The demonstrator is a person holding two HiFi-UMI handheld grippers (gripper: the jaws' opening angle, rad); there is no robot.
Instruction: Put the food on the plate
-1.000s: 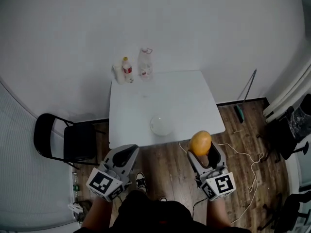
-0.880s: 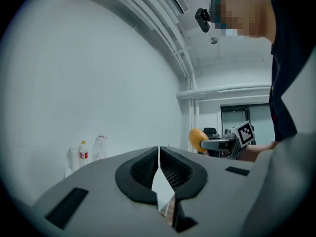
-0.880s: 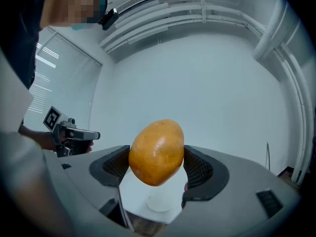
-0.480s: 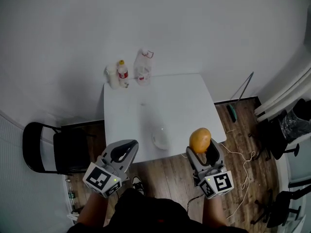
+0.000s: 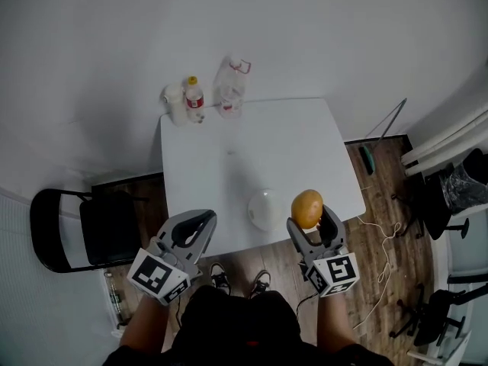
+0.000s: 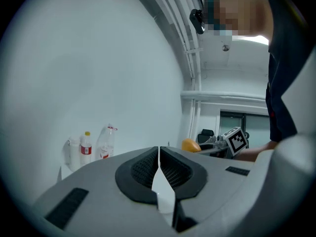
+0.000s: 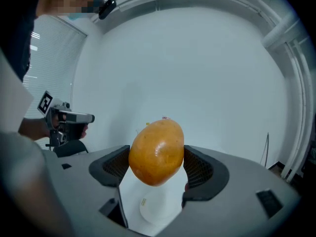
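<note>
An orange-yellow mango [image 5: 307,208] is clamped between the jaws of my right gripper [image 5: 307,221], held above the white table's [image 5: 229,181] near edge, just right of the white plate [image 5: 267,209]. The right gripper view has the mango [image 7: 156,152] filling the middle, with the plate [image 7: 157,207] below and beyond it. My left gripper [image 5: 200,227] hovers at the table's near edge, left of the plate. Its jaws are shut together with nothing between them, as the left gripper view [image 6: 159,158] shows.
Two bottles [image 5: 195,97] and a clear jug [image 5: 232,87] stand at the table's far edge by the wall. A black folding chair [image 5: 84,231] is left of the table. Cables [image 5: 385,254] lie on the wooden floor to the right.
My right gripper has carried the mango forward and left, from over the floor to beside the plate. The view has shifted toward the table. The left gripper stays shut.
</note>
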